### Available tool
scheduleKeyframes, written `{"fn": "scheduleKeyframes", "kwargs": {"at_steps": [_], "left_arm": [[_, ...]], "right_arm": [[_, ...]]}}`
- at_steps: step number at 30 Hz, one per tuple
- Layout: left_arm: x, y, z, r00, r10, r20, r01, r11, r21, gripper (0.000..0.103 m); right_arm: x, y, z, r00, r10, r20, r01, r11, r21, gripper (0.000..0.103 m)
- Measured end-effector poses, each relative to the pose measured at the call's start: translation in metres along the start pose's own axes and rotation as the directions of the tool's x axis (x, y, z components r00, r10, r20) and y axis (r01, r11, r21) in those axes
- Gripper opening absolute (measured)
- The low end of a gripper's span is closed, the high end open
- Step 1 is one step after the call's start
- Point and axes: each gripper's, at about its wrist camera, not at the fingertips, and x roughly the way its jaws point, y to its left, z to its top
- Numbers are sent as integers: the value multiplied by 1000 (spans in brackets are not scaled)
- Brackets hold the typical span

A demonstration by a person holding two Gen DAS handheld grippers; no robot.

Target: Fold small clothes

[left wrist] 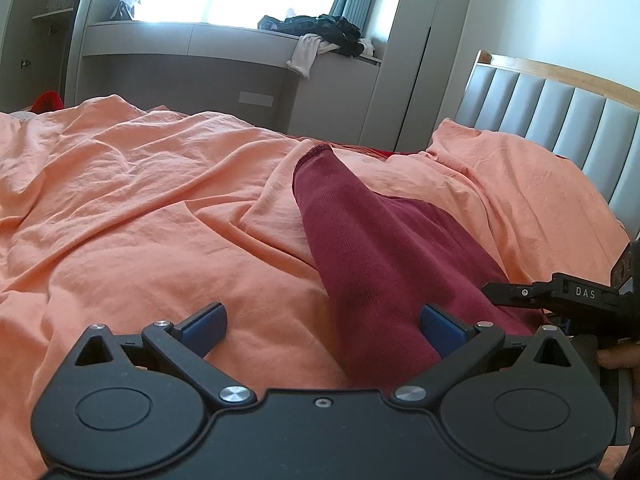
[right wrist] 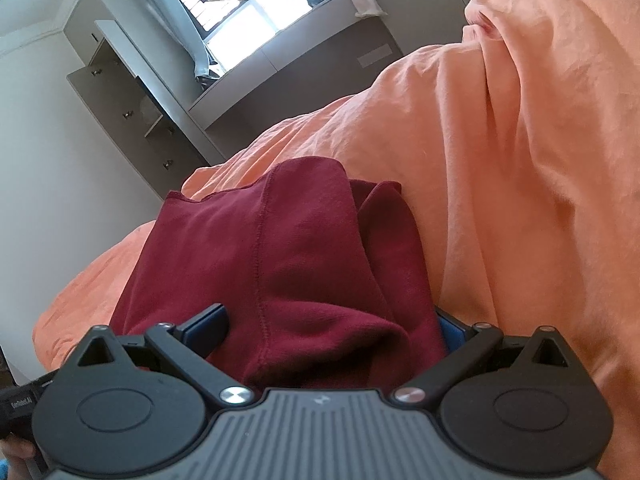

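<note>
Rumpled orange bedsheet [left wrist: 140, 200] beyond both sets of fingers, window ledge behind; left gripper [left wrist: 322, 330] spread, released; right gripper [right wrist: 332, 330] spread around bunched maroon garment [right wrist: 280, 260], near hem hidden.

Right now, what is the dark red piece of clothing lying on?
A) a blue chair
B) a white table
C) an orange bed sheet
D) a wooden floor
C: the dark red garment lies on the wrinkled orange bed sheet, which spreads out around it in both wrist views.
</note>
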Motion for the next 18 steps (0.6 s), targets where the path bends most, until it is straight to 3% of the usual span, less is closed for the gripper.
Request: {"fn": "scheduleKeyframes", "kwargs": {"at_steps": [5,8,12,13,16,18], "left_arm": [[0,-2,-2,1000,5,3,-5,1000,6,103],[0,-2,-2,1000,6,4,-6,1000,6,103],[0,-1,-2,1000,7,5,-7,1000,6,103],[0,-1,-2,1000,7,6,-7,1000,6,103],[-1,-1,-3,1000,3,11,-3,1000,6,103],[-1,-1,-3,1000,3,11,-3,1000,6,103]], "right_arm": [[-3,6,-1,999,-36,17,36,998,-52,103],[-11,15,1,991,-101,85,112,984,-135,103],[-19,20,9,981,-104,161,134,973,-189,103],[-18,19,11,982,-94,165,125,975,-184,100],[-12,18,12,985,-79,154,106,979,-176,73],[-10,19,10,986,-64,152,93,977,-190,62]]}}
